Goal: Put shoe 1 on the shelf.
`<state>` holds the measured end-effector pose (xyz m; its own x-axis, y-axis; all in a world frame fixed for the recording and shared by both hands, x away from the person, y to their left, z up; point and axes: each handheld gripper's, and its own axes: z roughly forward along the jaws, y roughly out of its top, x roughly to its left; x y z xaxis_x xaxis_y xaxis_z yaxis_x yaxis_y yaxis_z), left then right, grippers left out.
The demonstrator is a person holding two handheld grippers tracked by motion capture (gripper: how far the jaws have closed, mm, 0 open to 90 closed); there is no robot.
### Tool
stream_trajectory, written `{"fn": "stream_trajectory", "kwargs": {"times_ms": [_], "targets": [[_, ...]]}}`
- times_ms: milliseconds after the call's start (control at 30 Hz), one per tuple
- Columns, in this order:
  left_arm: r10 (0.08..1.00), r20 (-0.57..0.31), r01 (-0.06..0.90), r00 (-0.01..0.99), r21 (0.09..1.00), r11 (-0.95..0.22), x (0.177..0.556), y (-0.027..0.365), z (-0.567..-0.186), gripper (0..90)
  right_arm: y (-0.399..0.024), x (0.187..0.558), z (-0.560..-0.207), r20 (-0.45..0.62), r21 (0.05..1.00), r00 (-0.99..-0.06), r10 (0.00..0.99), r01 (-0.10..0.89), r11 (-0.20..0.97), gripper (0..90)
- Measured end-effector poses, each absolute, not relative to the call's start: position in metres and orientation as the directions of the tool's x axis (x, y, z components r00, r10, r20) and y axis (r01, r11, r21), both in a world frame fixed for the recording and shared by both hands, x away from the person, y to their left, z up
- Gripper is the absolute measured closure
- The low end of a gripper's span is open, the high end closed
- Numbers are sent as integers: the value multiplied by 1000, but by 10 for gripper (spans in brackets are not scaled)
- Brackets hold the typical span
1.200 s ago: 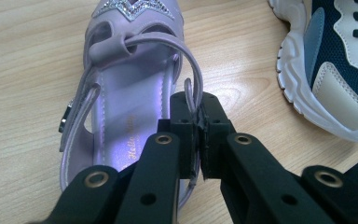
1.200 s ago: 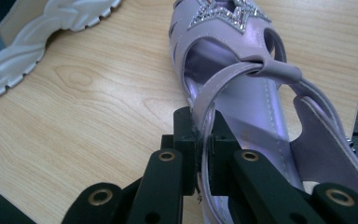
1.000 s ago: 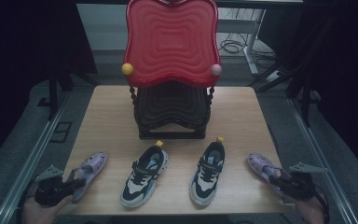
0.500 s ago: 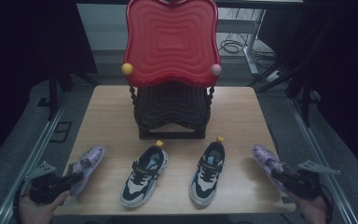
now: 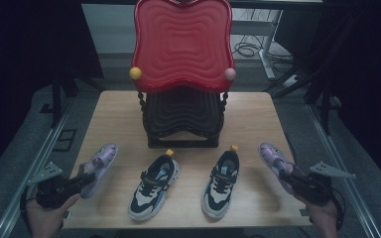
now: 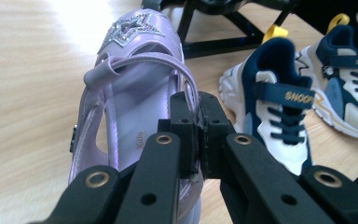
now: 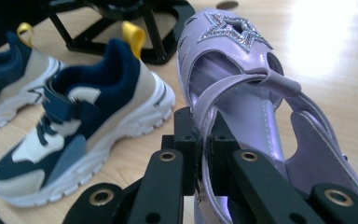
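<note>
left gripper (image 5: 82,179): pressed together on the heel edge of the left purple sandal (image 5: 98,166); in the left gripper view the jaws pinch its side wall near the strap, and the toe with the star points away from the hand.
right gripper (image 5: 291,173): pinching the heel side of the right purple sandal (image 5: 274,159) in the same way, toe pointing forward.
rack (image 5: 182,116): black shoe stand with a red wavy top, at the middle of the counter (image 5: 114,114), ahead of both grippers and between them.
key relation: each sandal's long axis runs from the gripper toward the rack, slightly turned inward; the left one lies at the left counter edge, the right one at the right edge, about equally far from the rack.
sneakers: the left sneaker (image 5: 154,185) and the right sneaker (image 5: 221,183) stand between the two sandals, in front of the rack.
judgement: both sandals seem lifted off the counter.
</note>
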<state>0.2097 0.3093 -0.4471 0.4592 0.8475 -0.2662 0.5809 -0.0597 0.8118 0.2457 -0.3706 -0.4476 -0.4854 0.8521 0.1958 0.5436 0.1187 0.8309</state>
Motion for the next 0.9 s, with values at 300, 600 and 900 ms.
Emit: {"fn": "stream_trajectory", "kwargs": {"times_ms": [300,600,900], "targets": [[827,-258,544,500,836,-68,220,295,-435,864,-347,247,-434,192,872,-530,826,478,105,858],[809,-254,526,530,847,-78,229,281,-427,863,-330,256,-431,186,883,-558,809,456,111,858],[798,-262,502,542,863,-57,233,273,-420,864,-316,257,-424,197,902,-563,802,425,77,857]]}}
